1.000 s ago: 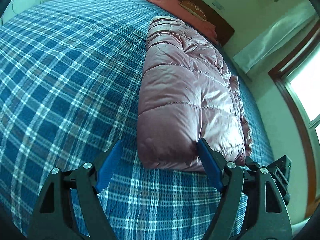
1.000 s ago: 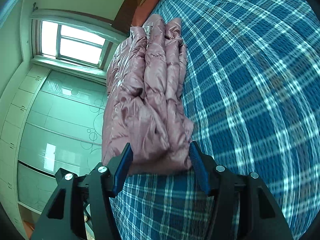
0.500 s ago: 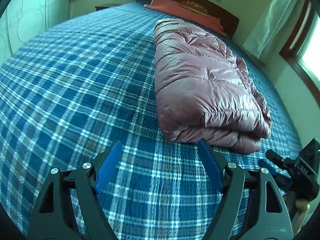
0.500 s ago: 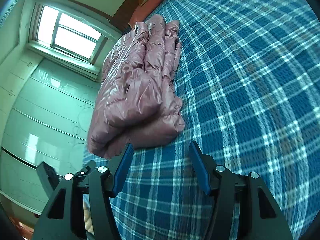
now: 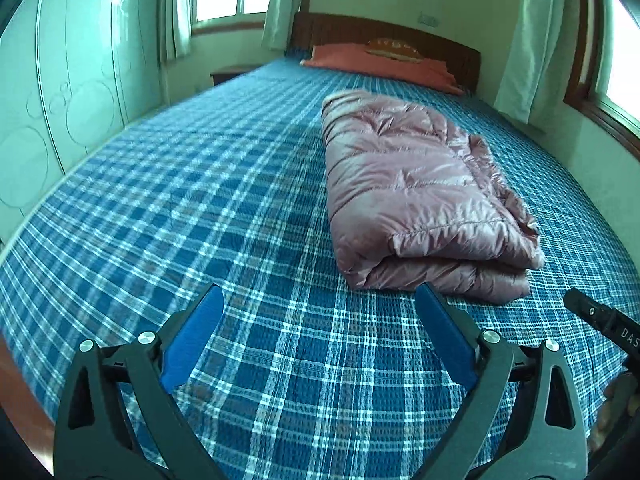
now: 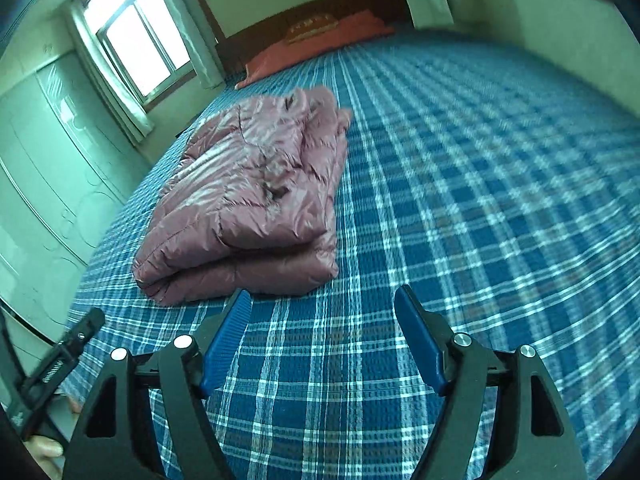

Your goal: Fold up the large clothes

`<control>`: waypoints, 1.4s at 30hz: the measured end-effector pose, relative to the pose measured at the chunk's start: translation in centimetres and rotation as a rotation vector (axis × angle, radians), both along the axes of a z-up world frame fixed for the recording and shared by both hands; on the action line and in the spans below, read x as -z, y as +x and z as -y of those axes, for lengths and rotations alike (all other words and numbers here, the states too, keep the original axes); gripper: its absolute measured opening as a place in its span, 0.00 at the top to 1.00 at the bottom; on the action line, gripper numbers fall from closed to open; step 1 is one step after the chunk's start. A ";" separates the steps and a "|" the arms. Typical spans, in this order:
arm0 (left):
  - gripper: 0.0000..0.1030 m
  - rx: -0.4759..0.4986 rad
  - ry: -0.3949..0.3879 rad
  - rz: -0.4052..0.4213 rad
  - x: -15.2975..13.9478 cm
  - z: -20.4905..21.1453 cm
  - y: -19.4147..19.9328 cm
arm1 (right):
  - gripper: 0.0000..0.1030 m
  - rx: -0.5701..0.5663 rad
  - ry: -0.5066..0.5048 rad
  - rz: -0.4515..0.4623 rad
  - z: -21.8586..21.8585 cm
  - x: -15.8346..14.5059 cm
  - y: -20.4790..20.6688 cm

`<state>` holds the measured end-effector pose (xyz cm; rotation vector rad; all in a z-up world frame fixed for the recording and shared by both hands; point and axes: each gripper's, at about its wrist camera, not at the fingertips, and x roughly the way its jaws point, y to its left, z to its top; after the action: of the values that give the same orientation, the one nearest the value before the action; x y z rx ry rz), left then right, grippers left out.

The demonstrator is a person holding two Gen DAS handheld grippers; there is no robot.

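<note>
Both tools drew back; folded jacket [image 5: 420, 196] lies apart ahead of them.

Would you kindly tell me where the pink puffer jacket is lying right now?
The pink puffer jacket lies folded on the blue plaid bedspread, ahead of both open grippers and short of the orange pillow; the left wrist view shows it right of centre.

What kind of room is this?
Most likely a bedroom. There's a big bed with a blue plaid cover, an orange pillow by the wooden headboard, and a folded pink puffy jacket on top.
</note>
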<state>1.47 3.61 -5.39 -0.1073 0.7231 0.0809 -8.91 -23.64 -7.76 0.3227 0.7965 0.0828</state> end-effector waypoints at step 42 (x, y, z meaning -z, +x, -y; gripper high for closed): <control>0.05 -0.007 0.003 0.110 -4.7 1.4 -3.8 | 0.26 -0.003 -0.205 0.165 -4.5 -5.8 -1.3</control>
<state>-2.32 2.25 -0.69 -0.1100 0.6131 0.0820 -10.23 -19.15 -2.00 0.1187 0.6353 0.0297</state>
